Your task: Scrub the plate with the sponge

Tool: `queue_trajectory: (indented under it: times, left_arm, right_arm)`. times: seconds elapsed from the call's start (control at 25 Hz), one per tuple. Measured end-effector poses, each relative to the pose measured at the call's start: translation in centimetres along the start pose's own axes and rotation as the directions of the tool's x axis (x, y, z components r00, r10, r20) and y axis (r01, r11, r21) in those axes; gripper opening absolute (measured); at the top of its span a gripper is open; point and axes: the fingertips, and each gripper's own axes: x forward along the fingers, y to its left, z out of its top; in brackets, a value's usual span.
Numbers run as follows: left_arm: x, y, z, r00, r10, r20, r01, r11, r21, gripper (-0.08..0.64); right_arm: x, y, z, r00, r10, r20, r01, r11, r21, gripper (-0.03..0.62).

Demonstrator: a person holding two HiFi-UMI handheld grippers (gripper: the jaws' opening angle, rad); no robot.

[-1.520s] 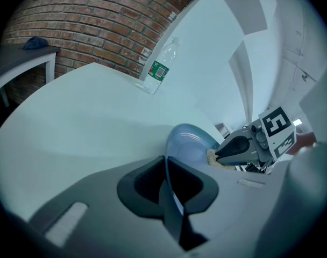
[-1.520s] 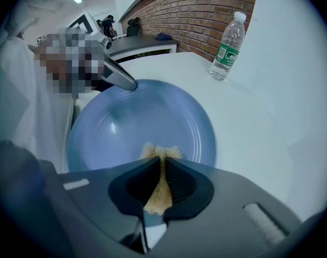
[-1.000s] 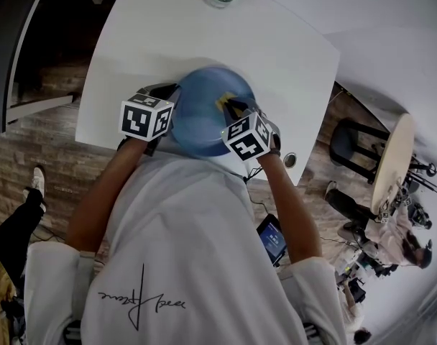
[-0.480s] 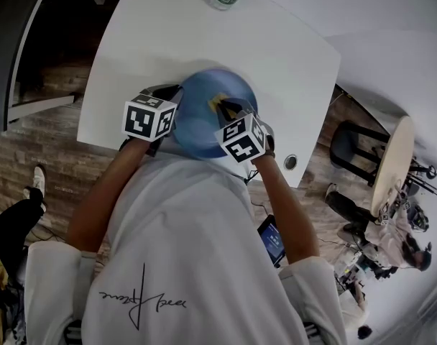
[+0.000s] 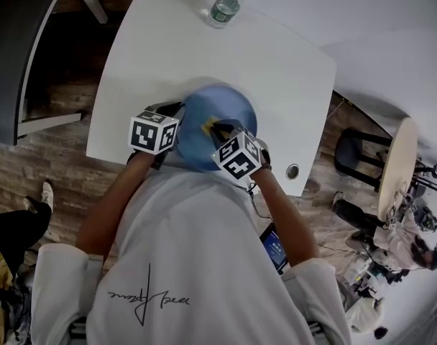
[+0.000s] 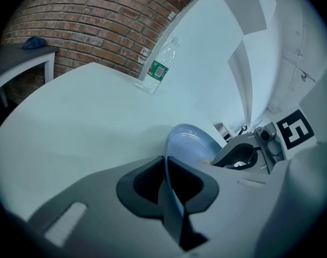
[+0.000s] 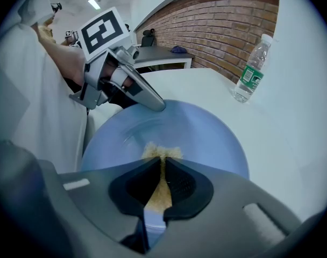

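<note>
- One white table fills the upper half of the head view. It sits lower in the frame than a second ago, as the whole view has shifted.
- One round blue plate lies at the table's near edge, at centre frame, its face turned up toward the head camera.
- Left gripper: its jaws are clamped on the plate's left rim, which runs edge-on between them, as before.
- Right gripper: its jaws are pinched shut on the sponge. Its marker cube has moved left, from the plate's right edge toward its lower middle.
- One clear water bottle stands upright at the table's far edge, top of frame, well apart from the plate.
- One thin yellow sponge has its long axis along the jaws, and its free end presses on the plate's face near the centre, pointing to the upper left in the head view.
</note>
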Motion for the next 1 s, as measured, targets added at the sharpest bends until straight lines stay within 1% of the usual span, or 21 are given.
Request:
queue_trajectory:
  times: [0.16, 0.24, 0.32, 0.48, 0.64, 0.72, 0.8, 0.92, 1.0]
  left_arm:
    - [-0.2, -0.1, -0.5, 1.0, -0.013, -0.021, 0.013, 1.0, 0.009, 0.071]
    - [-0.8, -0.3, -0.2, 1.0, -0.011, -0.006, 0.011, 1.0, 0.017, 0.08]
    - [-1.5, -0.6, 0.2, 1.0, -0.009, 0.014, 0.008, 1.0, 0.024, 0.078]
    - [-3.7, -0.5, 2.2, 0.998, -0.006, 0.056, 0.002, 0.998, 0.064, 0.086]
    - [-5.9, -2.4, 4.3, 0.993, -0.05, 0.107, 0.038, 0.993, 0.113, 0.084]
    - [-6.8, -3.8, 5.3, 0.989, -0.078, 0.127, 0.059, 0.988, 0.145, 0.081]
    - [-7.6, -5.3, 6.5, 0.983, -0.109, 0.15, 0.082, 0.981, 0.177, 0.078]
    - [-8.7, -7.4, 8.8, 0.966, -0.16, 0.203, 0.118, 0.972, 0.204, 0.063]
    - [-9.4, -8.5, 10.2, 0.952, -0.19, 0.239, 0.139, 0.967, 0.214, 0.057]
  right_arm:
    - [-0.3, 1.5, -0.3, 0.998, 0.058, -0.011, -0.059, 0.998, -0.037, 0.034]
    - [-0.8, 2.0, -0.6, 0.997, 0.077, -0.016, -0.078, 0.996, -0.049, 0.032]
    - [-1.7, 2.4, -0.8, 0.996, 0.09, -0.008, -0.09, 0.995, -0.042, 0.032]
    - [-3.7, 2.6, 0.7, 0.992, 0.092, 0.081, -0.094, 0.995, 0.023, 0.031]
    - [-7.0, 1.6, 1.7, 0.984, 0.047, 0.174, -0.063, 0.994, 0.084, 0.028]
    - [-9.0, 0.9, 2.2, 0.972, 0.014, 0.235, -0.048, 0.99, 0.136, 0.028]
    - [-11.2, 0.0, 2.7, 0.953, -0.023, 0.302, -0.04, 0.979, 0.201, 0.026]
    - [-14.3, -1.2, 3.1, 0.92, -0.087, 0.382, -0.029, 0.958, 0.286, 0.026]
    - [-16.2, -1.8, 3.6, 0.893, -0.125, 0.432, -0.019, 0.949, 0.314, 0.026]
